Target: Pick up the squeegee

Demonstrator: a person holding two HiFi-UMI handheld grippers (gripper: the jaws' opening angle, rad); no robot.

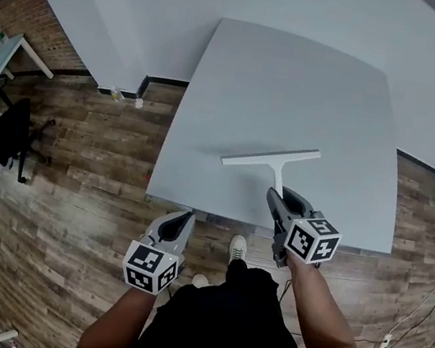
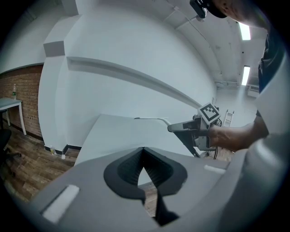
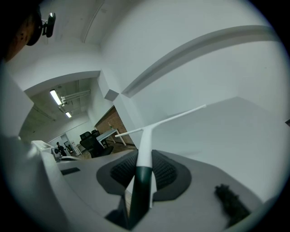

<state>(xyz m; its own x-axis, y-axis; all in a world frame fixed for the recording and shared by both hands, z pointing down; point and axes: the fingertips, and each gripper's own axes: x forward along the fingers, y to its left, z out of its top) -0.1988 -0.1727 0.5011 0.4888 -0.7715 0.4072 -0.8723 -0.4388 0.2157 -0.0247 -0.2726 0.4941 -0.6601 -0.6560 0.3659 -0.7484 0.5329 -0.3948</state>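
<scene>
Right gripper [image 1: 278, 198]: clamped with both fingers [image 3: 168, 174] on the squeegee [image 1: 271, 158], at the join of the dark grip and the white shaft.
Squeegee position: held out over the near part of the tabletop [image 1: 300, 84], blade crossways ahead of the gripper. Apparently lifted clear; no contact with the surface confirmed.
Left gripper [image 1: 183, 220]: fingers closed together, nothing between them. Positioned off the near tabletop edge over the wooden floor [image 1: 77, 169], well apart from the squeegee.
Step in hand: judged to be the lift, close to complete.
Method advised: maintain a firm pinch; raise straight with the blade level; avoid wrist roll, to deny the long blade any twisting leverage.
Risk: handle seated slightly aslant between the pads; possible pivot or slip if swung quickly.
</scene>
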